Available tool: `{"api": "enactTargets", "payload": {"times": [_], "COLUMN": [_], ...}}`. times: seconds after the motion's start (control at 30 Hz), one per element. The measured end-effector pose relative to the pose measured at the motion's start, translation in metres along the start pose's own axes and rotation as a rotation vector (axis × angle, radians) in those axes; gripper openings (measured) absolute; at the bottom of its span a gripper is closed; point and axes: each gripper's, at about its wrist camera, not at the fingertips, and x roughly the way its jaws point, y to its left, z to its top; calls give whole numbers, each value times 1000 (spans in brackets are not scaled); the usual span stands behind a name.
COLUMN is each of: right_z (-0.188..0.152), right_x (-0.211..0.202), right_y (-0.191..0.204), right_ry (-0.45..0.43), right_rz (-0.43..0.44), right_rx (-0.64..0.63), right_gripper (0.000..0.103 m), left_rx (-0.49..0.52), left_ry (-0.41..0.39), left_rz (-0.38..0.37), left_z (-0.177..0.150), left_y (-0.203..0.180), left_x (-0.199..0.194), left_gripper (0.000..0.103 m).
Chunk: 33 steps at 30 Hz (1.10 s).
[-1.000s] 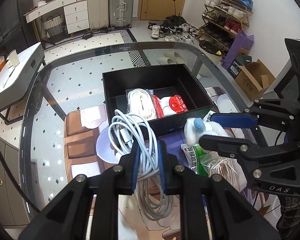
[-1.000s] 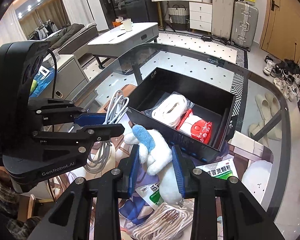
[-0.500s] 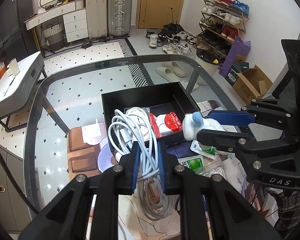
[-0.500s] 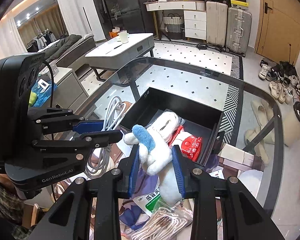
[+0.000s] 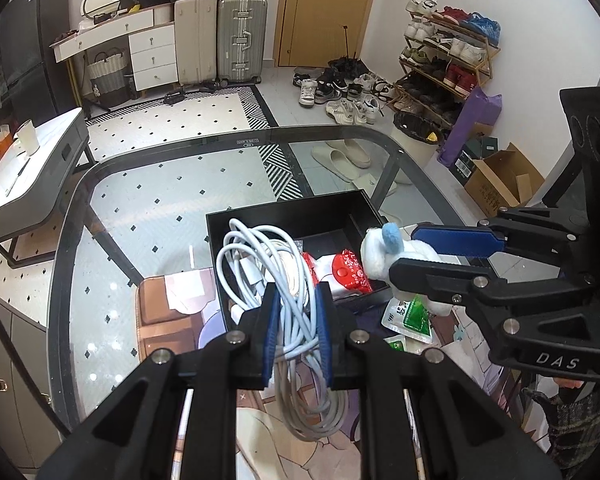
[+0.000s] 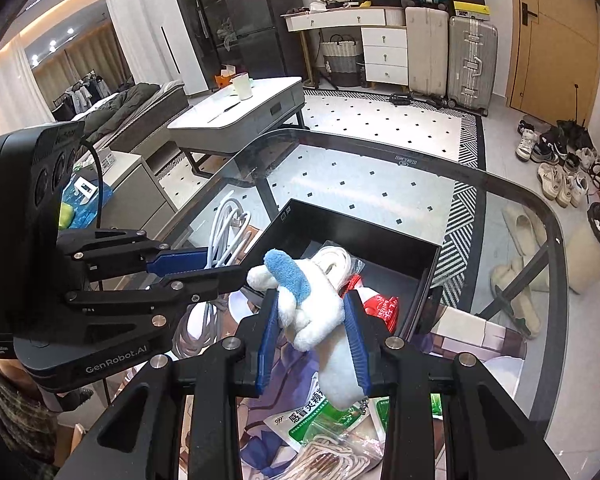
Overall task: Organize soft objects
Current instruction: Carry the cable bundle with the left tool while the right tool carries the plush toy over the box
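Right now both my grippers are loaded. My left gripper (image 5: 297,334) is closed down to a narrow gap on one cable (image 5: 260,264), a white coil pinched across the middle of its loops; some loops stand up beyond my fingertips and the rest sag below them. My right gripper (image 6: 311,334) is closed around one plush (image 6: 312,304), white with a blue ear, squeezed at the body so its head pokes out past the fingertips and its tail end hangs under them.

Both feel like light, yielding things, I judge. The cable is limp and springy, so loops could slide out sideways; gripping across the whole bundle, as I do, seems the safest hold. The plush compresses easily and is fuzzy, not slippery; the thick body is the right place to pinch.

Ahead of both sets of fingers sits one black box (image 5: 284,210) on the glass table (image 5: 148,168). Inside it I count two things: one bagged white coil (image 6: 336,258) and one red-and-white packet (image 5: 346,272). Below my right fingers lie loose green sachets (image 6: 312,420), at least two, and one bag of pale hooks (image 6: 332,458); I cannot count the hooks.
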Motion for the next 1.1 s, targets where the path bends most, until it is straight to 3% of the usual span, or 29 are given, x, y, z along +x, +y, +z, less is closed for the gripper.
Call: {"api": "enactTargets", "payload": {"times": [1.1], "right_z": [24], "right_x": [53], "right_y": [-30], "right_ry": [31], "right_rz": [31], "right_rx": [139], "right_gripper": [32], "left_rx": [-104], "left_ry": [-4], "left_rz": [-25], "left_z": [40], "left_y": [21], "left_x": [60], "left_gripper": [15]}}
